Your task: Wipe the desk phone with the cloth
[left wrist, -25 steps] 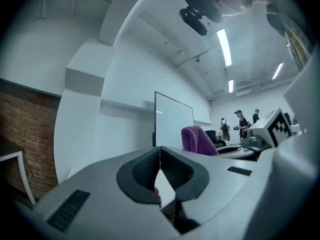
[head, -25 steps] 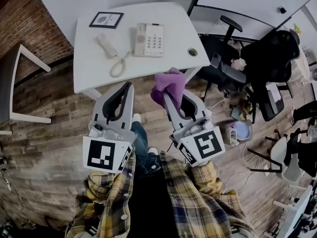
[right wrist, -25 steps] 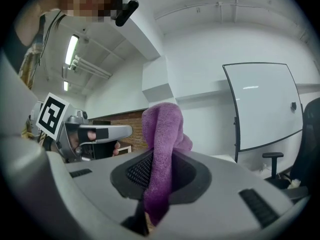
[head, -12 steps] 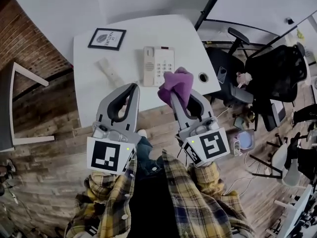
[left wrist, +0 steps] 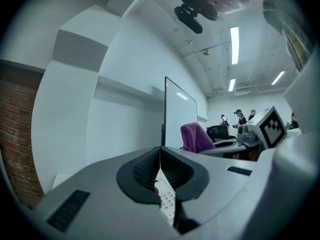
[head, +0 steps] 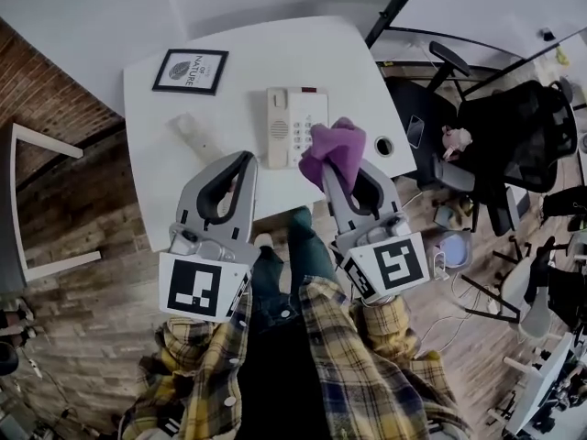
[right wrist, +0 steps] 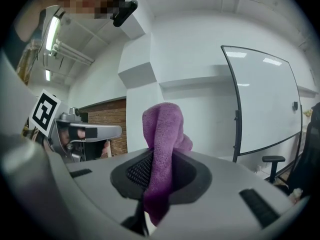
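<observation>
We grip the purple cloth (head: 332,147) in our right tool (head: 334,172), jaws clamped on one fold, the rest bunched above the tips by the right side of the desk phone (head: 292,125). Our left tool (head: 246,159) is closed on nothing. The phone sits on the white surface (head: 275,53), its handset (head: 196,136) lying apart to the left. The cloth looks soft, light and limp; the phone looks like light, hard plastic that may slide, so we would steady its left edge.
</observation>
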Demonstrator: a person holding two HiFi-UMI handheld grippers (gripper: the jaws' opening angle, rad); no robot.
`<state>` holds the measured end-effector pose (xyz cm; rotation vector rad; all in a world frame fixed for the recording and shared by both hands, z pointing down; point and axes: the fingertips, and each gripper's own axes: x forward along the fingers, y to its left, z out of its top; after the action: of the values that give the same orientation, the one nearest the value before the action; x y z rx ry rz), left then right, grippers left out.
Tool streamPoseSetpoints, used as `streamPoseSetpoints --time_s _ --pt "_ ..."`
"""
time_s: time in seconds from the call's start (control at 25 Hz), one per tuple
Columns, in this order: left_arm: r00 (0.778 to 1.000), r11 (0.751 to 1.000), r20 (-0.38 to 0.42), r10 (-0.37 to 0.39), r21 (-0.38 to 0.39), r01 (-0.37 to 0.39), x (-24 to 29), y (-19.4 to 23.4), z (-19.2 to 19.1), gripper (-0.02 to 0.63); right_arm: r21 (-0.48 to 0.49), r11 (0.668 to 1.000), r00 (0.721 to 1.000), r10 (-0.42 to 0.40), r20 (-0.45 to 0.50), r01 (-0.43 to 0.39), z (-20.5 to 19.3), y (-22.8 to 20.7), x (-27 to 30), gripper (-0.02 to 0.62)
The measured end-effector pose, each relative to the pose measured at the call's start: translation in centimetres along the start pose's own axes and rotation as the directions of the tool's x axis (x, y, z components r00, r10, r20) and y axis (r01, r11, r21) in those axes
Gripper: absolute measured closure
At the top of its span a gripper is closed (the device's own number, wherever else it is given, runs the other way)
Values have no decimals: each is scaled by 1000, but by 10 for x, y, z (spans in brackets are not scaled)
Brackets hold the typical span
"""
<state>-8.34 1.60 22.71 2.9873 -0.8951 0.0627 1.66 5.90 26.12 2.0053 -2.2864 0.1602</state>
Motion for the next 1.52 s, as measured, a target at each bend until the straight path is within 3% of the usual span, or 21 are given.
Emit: streamPoseSetpoints --time_s 0.4,0.64,1.0,1.52 --pt "994 994 11 112 -1 -112 79 36 3 589 -10 989 989 148 -14 -148 3 -47 77 525" --pt "981 981 23 192 -14 -192 126 54 13 589 -47 961 962 272 -21 -272 19 -72 124 525" --pt "953 953 31 302 -13 -302 157 74 16 589 -70 922 925 379 -34 -380 24 -97 159 525" --pt "948 946 -38 315 -61 -317 160 107 -4 589 -13 928 922 368 -123 -372 -1 -102 195 525"
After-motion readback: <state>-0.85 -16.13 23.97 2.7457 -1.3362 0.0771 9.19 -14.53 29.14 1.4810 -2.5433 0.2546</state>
